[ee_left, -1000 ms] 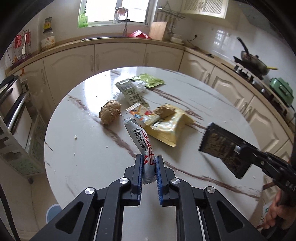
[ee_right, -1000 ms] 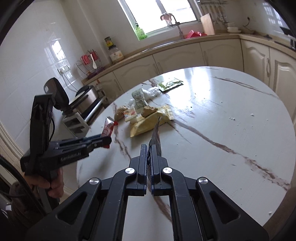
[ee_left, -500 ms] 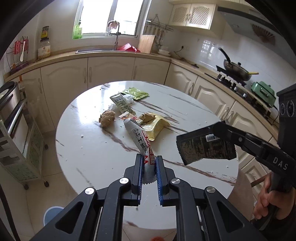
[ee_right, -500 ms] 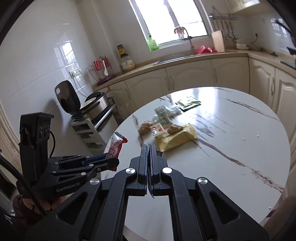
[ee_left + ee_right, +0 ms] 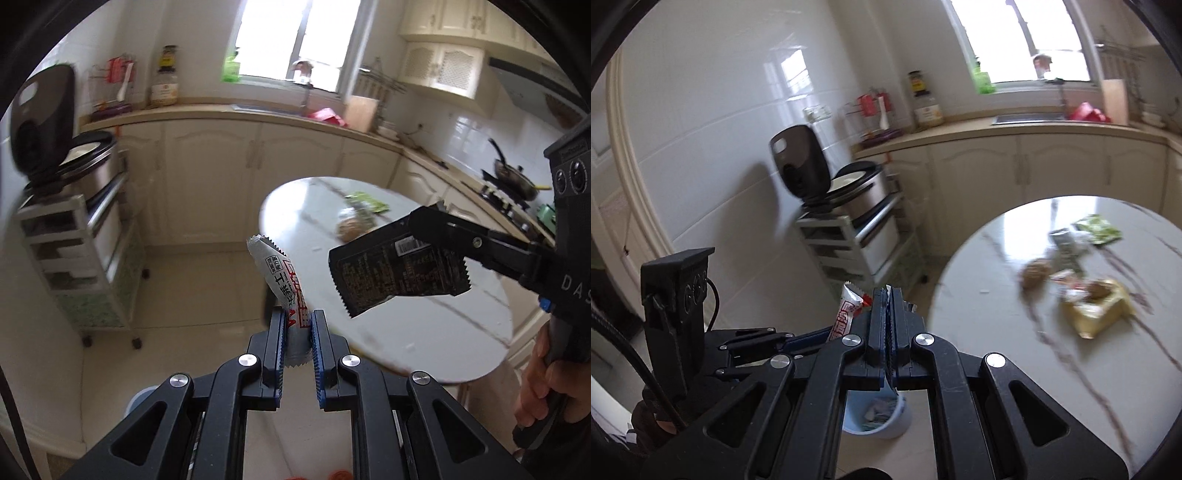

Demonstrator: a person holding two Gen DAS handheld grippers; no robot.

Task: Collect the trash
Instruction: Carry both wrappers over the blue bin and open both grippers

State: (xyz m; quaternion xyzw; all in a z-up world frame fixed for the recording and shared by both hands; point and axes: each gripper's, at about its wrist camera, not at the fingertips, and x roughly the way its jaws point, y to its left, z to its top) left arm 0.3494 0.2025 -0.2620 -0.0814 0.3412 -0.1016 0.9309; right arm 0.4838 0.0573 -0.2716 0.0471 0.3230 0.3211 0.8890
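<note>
The left gripper [image 5: 298,326] clamps a white wrapper [image 5: 281,280]; the right gripper [image 5: 888,295] pinches a black packet [image 5: 397,271]. Both hang past the table's [image 5: 424,339] rim, bare floor at lower left, bin [image 5: 877,415] below.

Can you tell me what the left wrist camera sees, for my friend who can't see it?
The left gripper is shut on a white and red wrapper, held above the kitchen floor. Beside it the right gripper is shut on a black wrapper. Behind them, more trash lies on a round table.

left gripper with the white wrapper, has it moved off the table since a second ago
Yes. The left gripper, shut on the white wrapper, has pulled back from the round table and now hangs over the floor.
</note>
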